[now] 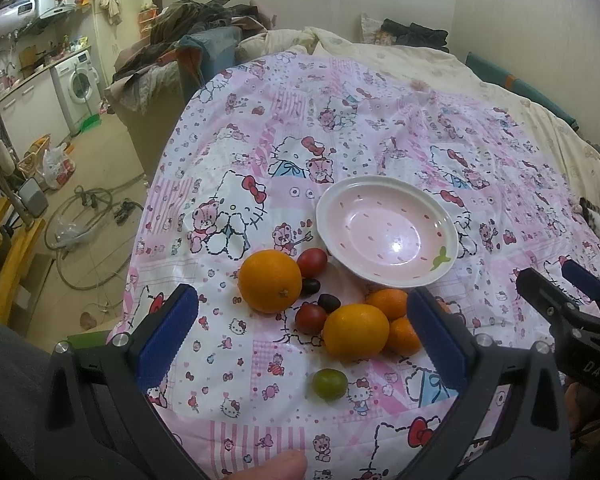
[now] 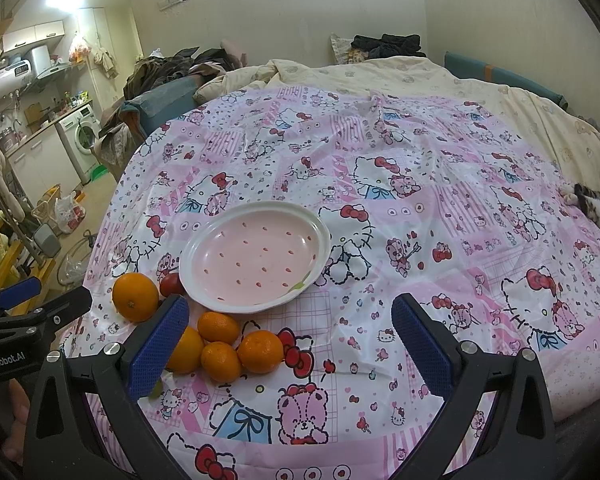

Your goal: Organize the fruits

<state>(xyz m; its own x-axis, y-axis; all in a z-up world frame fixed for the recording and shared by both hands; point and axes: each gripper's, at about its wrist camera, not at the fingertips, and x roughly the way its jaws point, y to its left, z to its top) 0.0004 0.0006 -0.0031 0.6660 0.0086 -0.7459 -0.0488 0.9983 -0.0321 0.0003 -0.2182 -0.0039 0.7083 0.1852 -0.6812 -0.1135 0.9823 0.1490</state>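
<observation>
An empty pink plate (image 1: 388, 228) with a white rim sits on the Hello Kitty sheet (image 1: 340, 128); it also shows in the right wrist view (image 2: 256, 256). In front of it lie a large orange (image 1: 270, 286), a second orange (image 1: 356, 332), small tangerines (image 1: 388, 302), red tomatoes (image 1: 312, 262), dark small fruits (image 1: 329, 301) and a green fruit (image 1: 330, 384). My left gripper (image 1: 304, 340) is open above the fruit pile, holding nothing. My right gripper (image 2: 290, 338) is open, empty, over the sheet right of the tangerines (image 2: 260, 351); it shows at the right of the left wrist view (image 1: 560, 288).
The sheet covers a bed with a cream duvet (image 2: 420, 76) behind. A cat's paw and fur (image 2: 592, 204) lie at the bed's right edge. Clothes are piled on a sofa (image 1: 188, 40) at the back left. The bed's left edge drops to a cluttered floor (image 1: 84, 216).
</observation>
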